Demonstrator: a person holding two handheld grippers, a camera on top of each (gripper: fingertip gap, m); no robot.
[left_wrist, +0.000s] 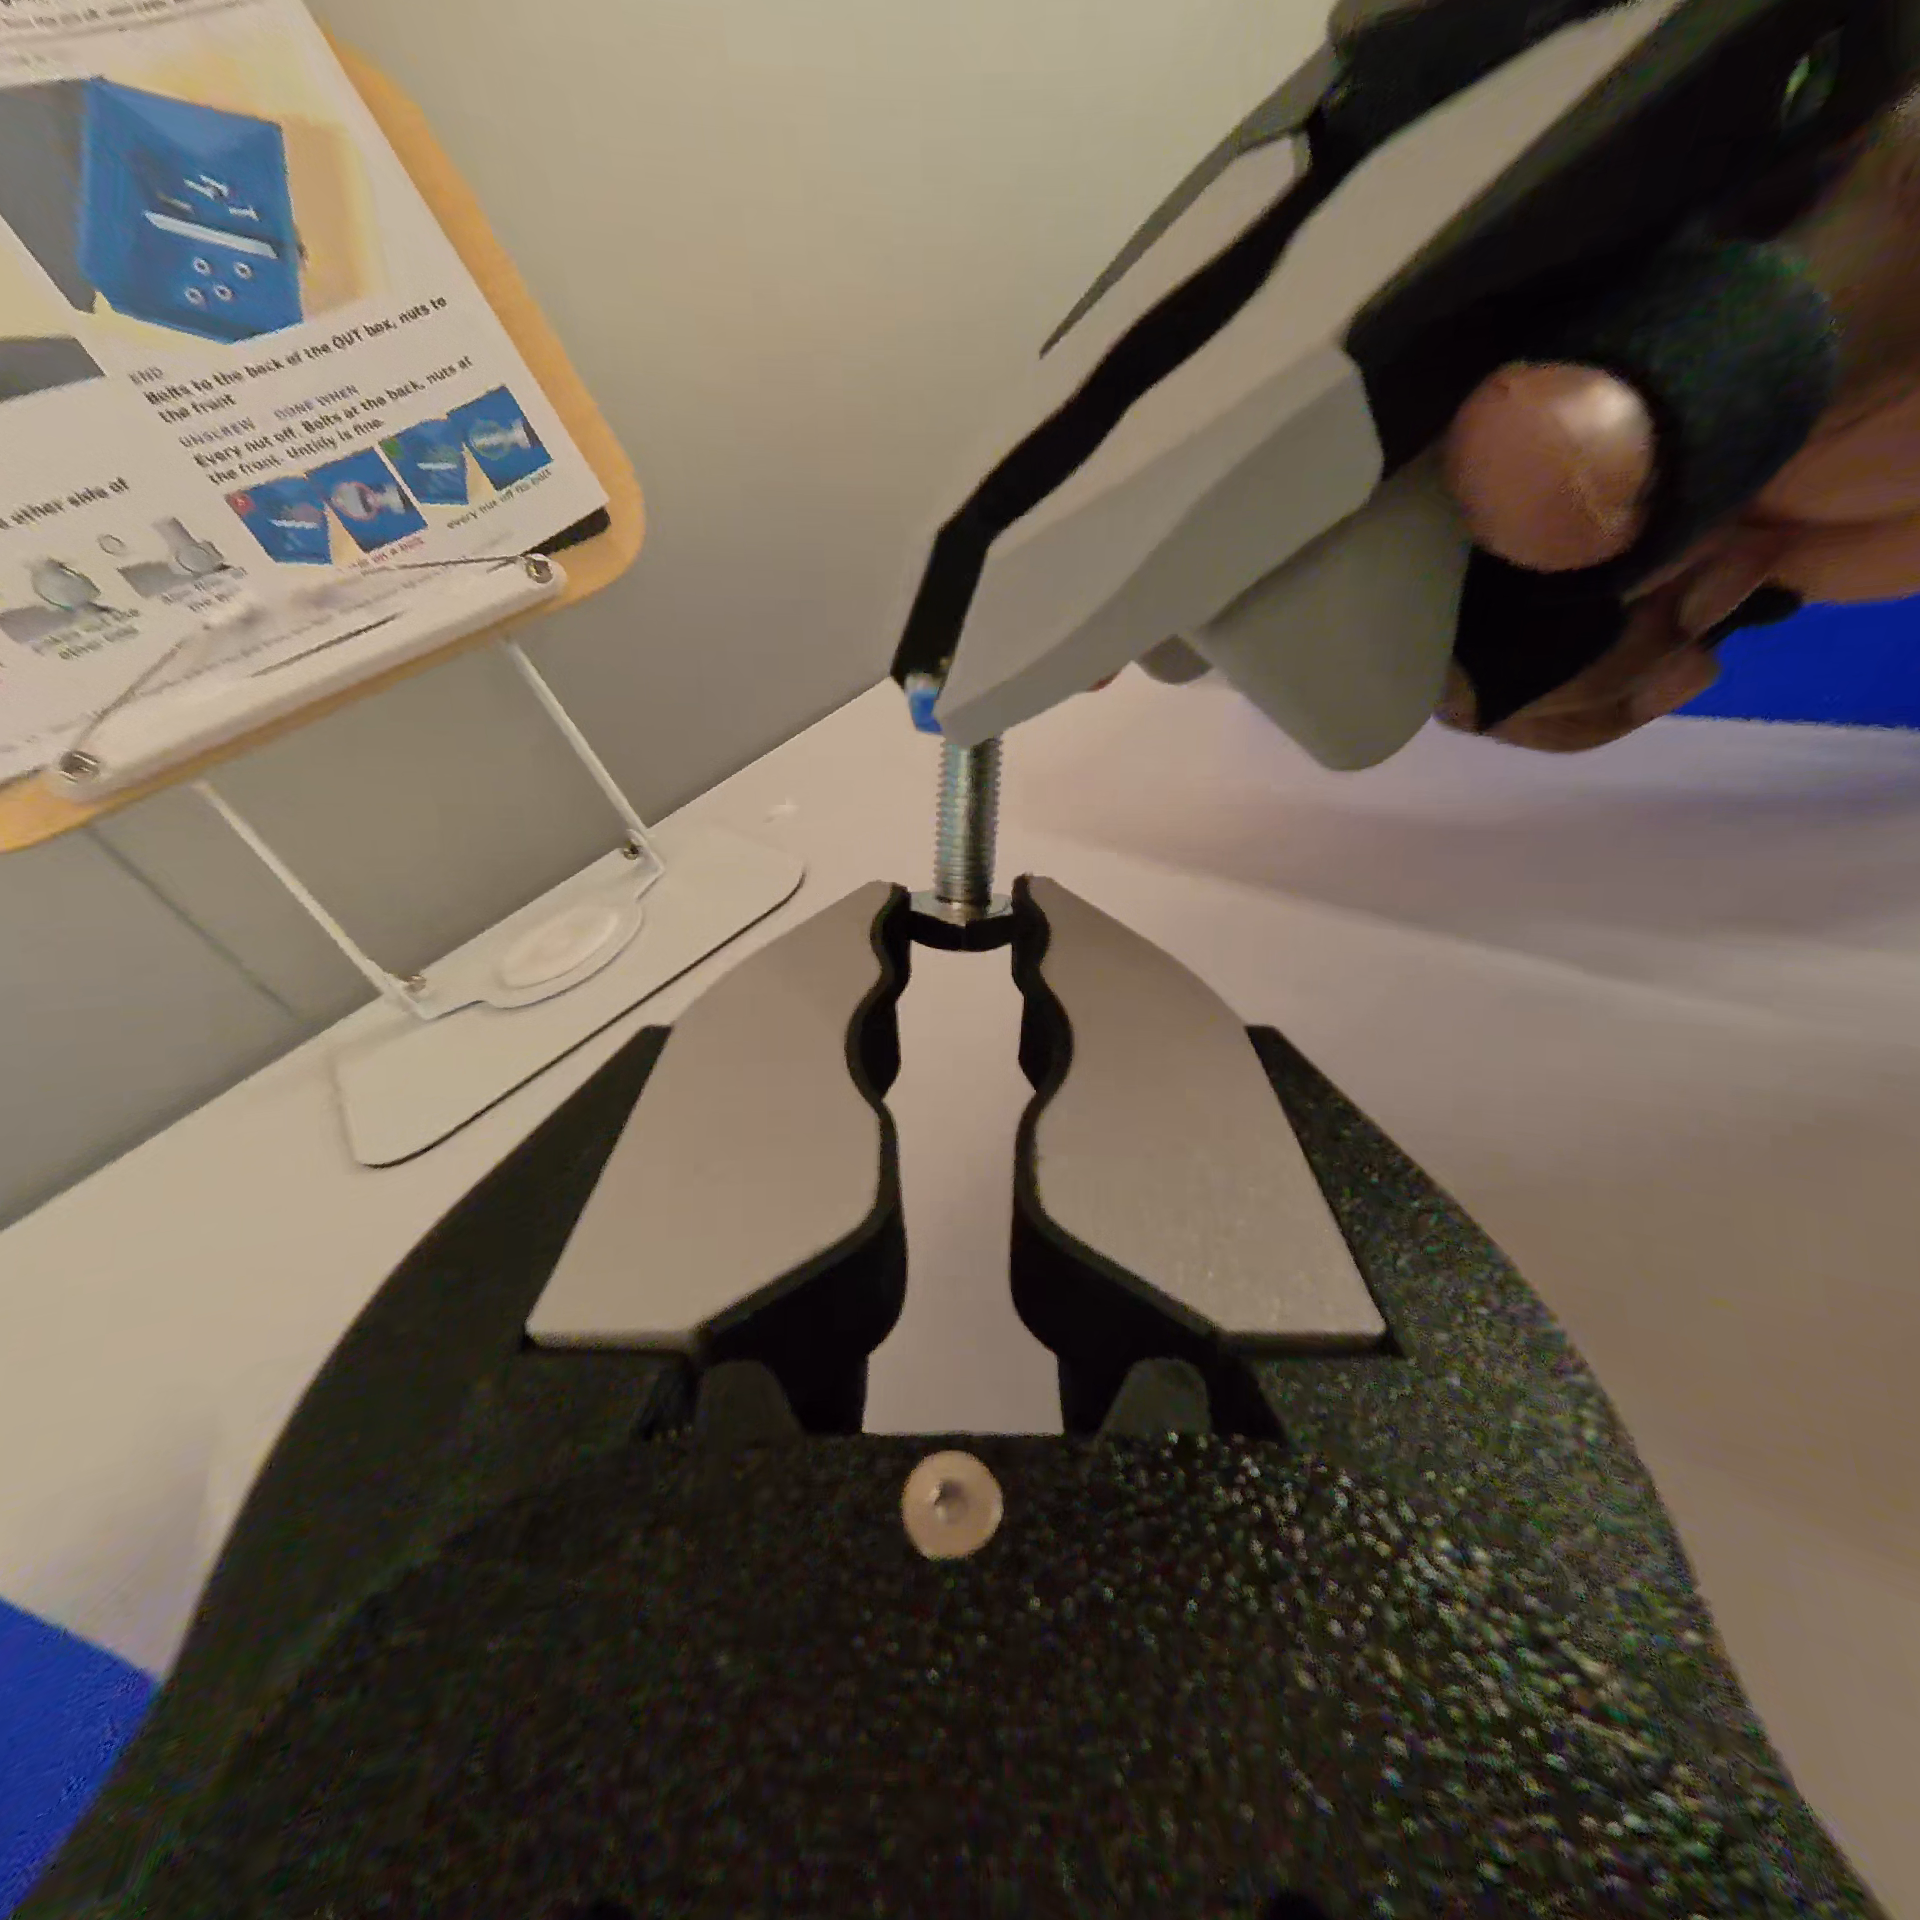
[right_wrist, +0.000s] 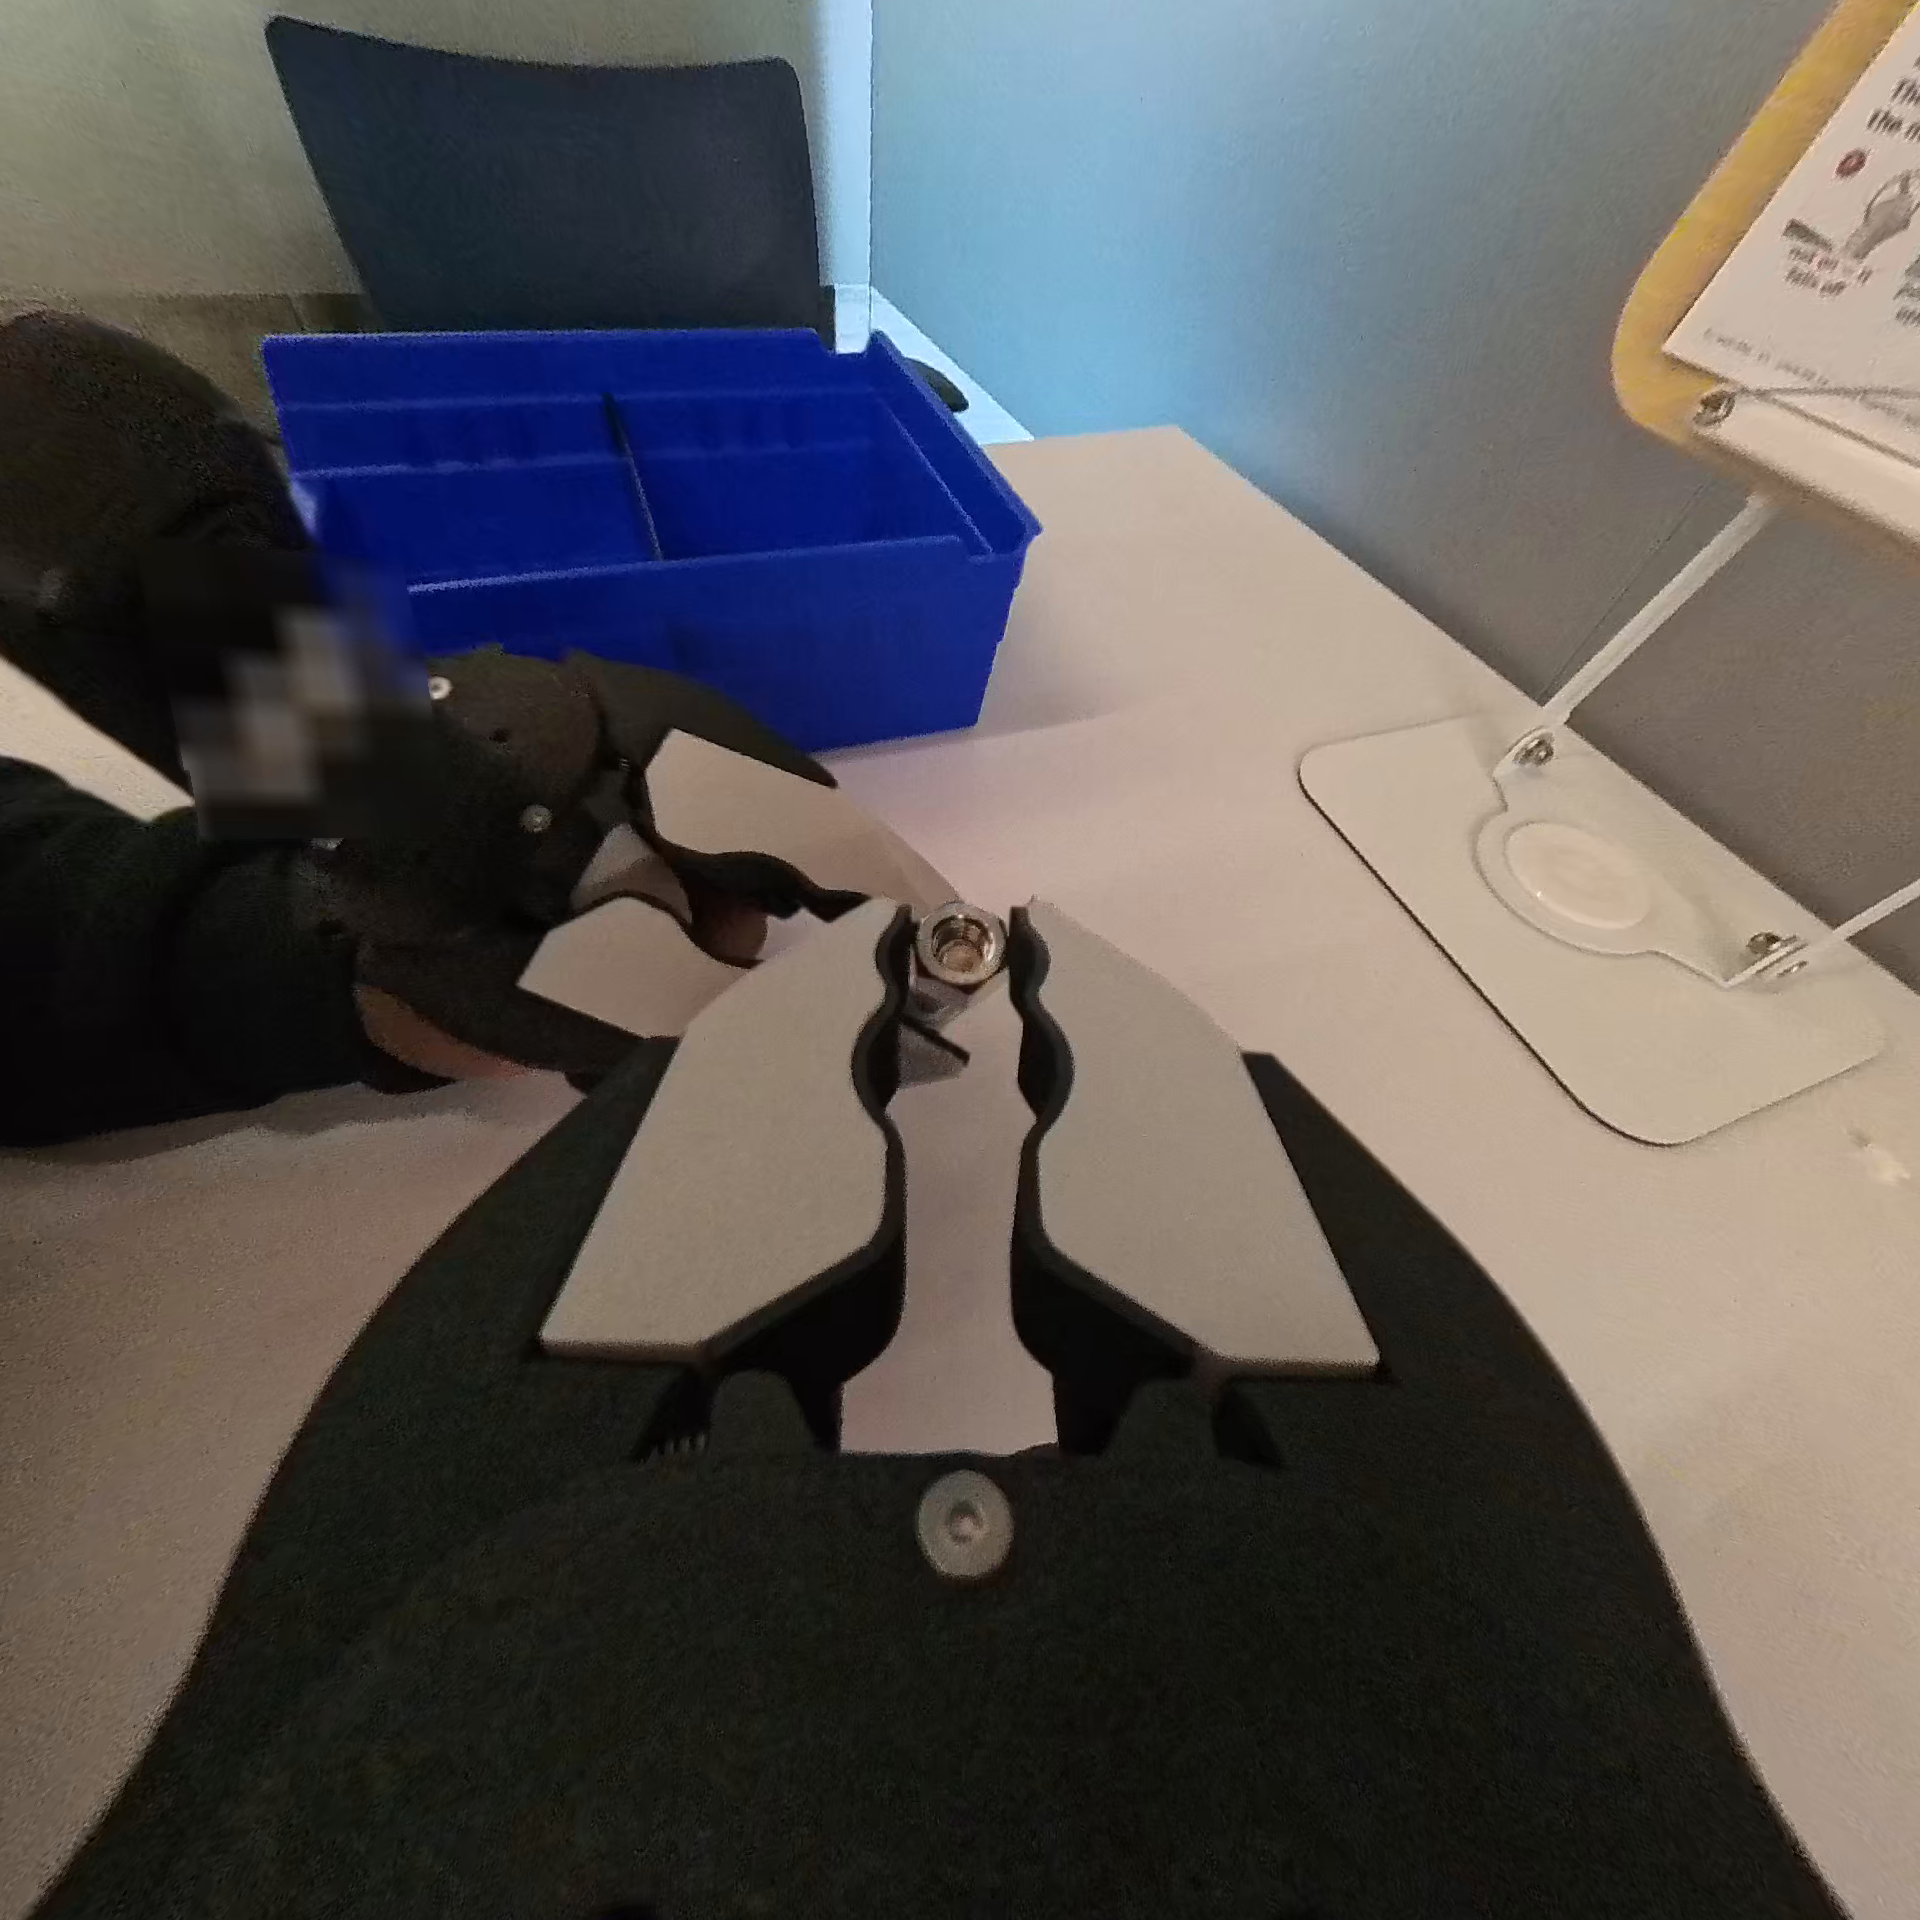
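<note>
the left gripper (left_wrist: 958, 914) has its jaws set narrow, both dark inner edges pressed on the flats of a silver hex head (left_wrist: 956, 912) at the lower end of a threaded bolt (left_wrist: 964, 821), which stands upright from the tips toward 12 o'clock. that clamp looks meant to keep the bolt from turning. the right gripper (right_wrist: 956, 951) reaches in from 2 o'clock in the left wrist view, and it too is closed narrow, its fingertips pinching a silver hex nut (right_wrist: 958, 948) at the upper end of the thread, so the two tools hold opposite ends of one fastener; a small blue piece (left_wrist: 923, 704) shows just at its tip, and what it is cannot be told. a hand (left_wrist: 1558, 468) wraps the right gripper's handle at 2 o'clock. in the right wrist view the nut faces the camera end-on, with the other tool lying low at 9 o'clock. beyond, on the white table (right_wrist: 1195, 675), a blue divided bin (right_wrist: 644, 520) sits at 11 o'clock, well apart, and a white-footed stand (right_wrist: 1590, 914) carrying an instruction sheet (left_wrist: 260, 364) on a wooden board stands at 2 o'clock. a dark chair (right_wrist: 540, 166) is behind the bin.
</note>
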